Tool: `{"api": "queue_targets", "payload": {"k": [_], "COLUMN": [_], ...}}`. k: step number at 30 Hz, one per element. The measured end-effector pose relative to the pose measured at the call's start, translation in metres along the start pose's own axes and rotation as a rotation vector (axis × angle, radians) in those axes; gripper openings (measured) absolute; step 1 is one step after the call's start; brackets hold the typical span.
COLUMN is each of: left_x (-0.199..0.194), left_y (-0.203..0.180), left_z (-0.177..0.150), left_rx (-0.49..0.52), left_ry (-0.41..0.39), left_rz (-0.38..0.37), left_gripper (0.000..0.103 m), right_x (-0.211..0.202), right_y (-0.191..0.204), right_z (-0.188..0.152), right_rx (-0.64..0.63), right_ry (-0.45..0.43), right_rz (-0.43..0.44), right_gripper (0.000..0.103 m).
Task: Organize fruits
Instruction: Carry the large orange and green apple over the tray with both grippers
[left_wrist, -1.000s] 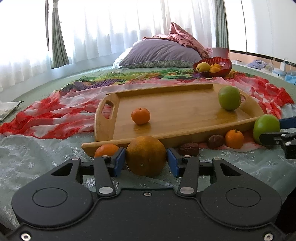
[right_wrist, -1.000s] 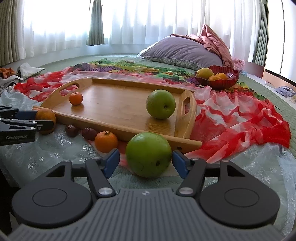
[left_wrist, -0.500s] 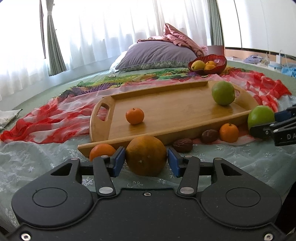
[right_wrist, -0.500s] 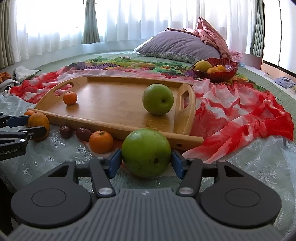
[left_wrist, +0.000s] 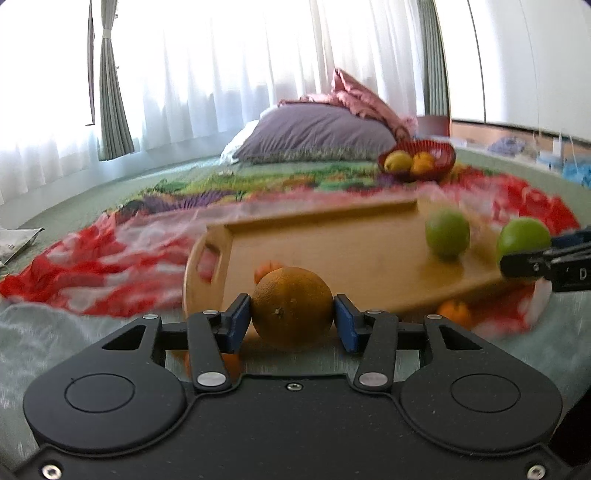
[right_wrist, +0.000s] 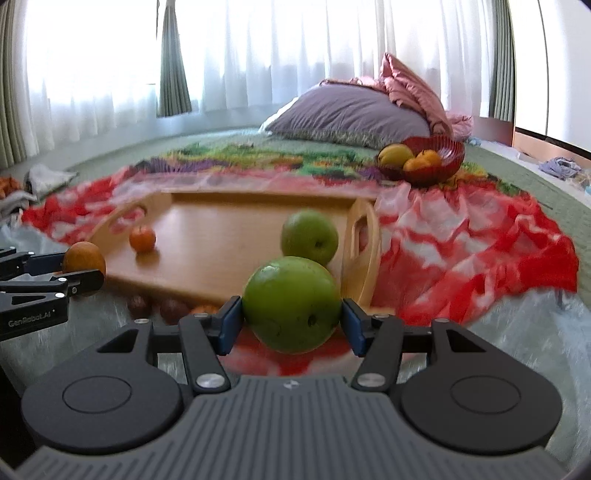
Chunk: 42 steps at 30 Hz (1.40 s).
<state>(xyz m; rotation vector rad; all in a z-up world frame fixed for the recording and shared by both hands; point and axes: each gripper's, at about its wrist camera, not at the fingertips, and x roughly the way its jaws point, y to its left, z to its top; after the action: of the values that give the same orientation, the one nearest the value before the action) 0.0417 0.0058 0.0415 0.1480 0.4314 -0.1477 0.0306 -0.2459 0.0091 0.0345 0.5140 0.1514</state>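
The left gripper (left_wrist: 292, 320) holds a large round dull-orange citrus fruit (left_wrist: 292, 307) between its blue-padded fingers (left_wrist: 236, 322), the jaws closed to the fruit's width with a pad pressed on each flank. The grip sits at the fruit's widest part, which likely keeps so round a thing from rolling out. The fruit appears lifted clear of the pale green bedspread (left_wrist: 55, 343) and hangs in front of the near left end of the long wooden tray with cut-out handles (left_wrist: 332, 251), by the handle, so the step in hand looks like carrying it over the rim.

The right gripper (right_wrist: 291, 321) grips a big smooth green apple (right_wrist: 291, 303) in the same way, jaws spread fairly wide and shut against both sides of it. It hangs before the tray's right end, close to the right handle (right_wrist: 360, 243).

On the tray a second green apple (right_wrist: 309, 237) rests at the right end and a small orange mandarin (right_wrist: 142, 238) at the left. This suggests a sorting by kind: green fruit to the right, orange to the left, each gripper bringing its fruit to the matching end. Two dark brown wrinkled fruits (right_wrist: 155, 305) and another small mandarin (left_wrist: 453, 309) lie on the bedding just before the tray's front edge, not yet gathered. A red glass bowl with yellow and orange fruit (right_wrist: 424, 158) stands well behind the tray on the red and white scarf (right_wrist: 480, 236).
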Motion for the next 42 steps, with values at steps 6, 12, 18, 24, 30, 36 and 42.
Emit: {"api": "queue_targets", "payload": {"k": [6, 12, 18, 24, 30, 36, 42], "left_x": [0.020, 0.065, 0.123, 0.168, 0.190, 0.198, 0.199], "left_y": [0.015, 0.031, 0.044, 0.049, 0.054, 0.054, 0.049], "left_z": [0.054, 0.101, 0.112, 0.100, 0.091, 0.088, 0.088], "left_rx": [-0.045, -0.101, -0.169, -0.183, -0.192, -0.181, -0.164], "left_ry": [-0.001, 0.070, 0.198, 0.284, 0.327, 0.338, 0.329], "left_rz": [-0.046, -0.076, -0.099, -0.046, -0.013, -0.003, -0.002], "left_gripper": [0.046, 0.046, 0.046, 0.046, 0.046, 0.046, 0.047], "right_x": [0.009, 0.043, 0.091, 0.135, 0.164, 0.175, 0.183], "right_y": [-0.010, -0.019, -0.030, -0.041, -0.046, -0.044, -0.036], "right_z": [0.045, 0.095, 0.123, 0.124, 0.114, 0.112, 0.113], "right_rx": [0.052, 0.071, 0.122, 0.176, 0.214, 0.207, 0.181], "right_ry": [-0.028, 0.013, 0.119, 0.234, 0.286, 0.297, 0.310], "right_rz": [0.015, 0.003, -0.004, -0.012, -0.040, -0.039, -0.035], "right_gripper": [0.060, 0.060, 0.060, 0.060, 0.060, 0.060, 0.060]}}
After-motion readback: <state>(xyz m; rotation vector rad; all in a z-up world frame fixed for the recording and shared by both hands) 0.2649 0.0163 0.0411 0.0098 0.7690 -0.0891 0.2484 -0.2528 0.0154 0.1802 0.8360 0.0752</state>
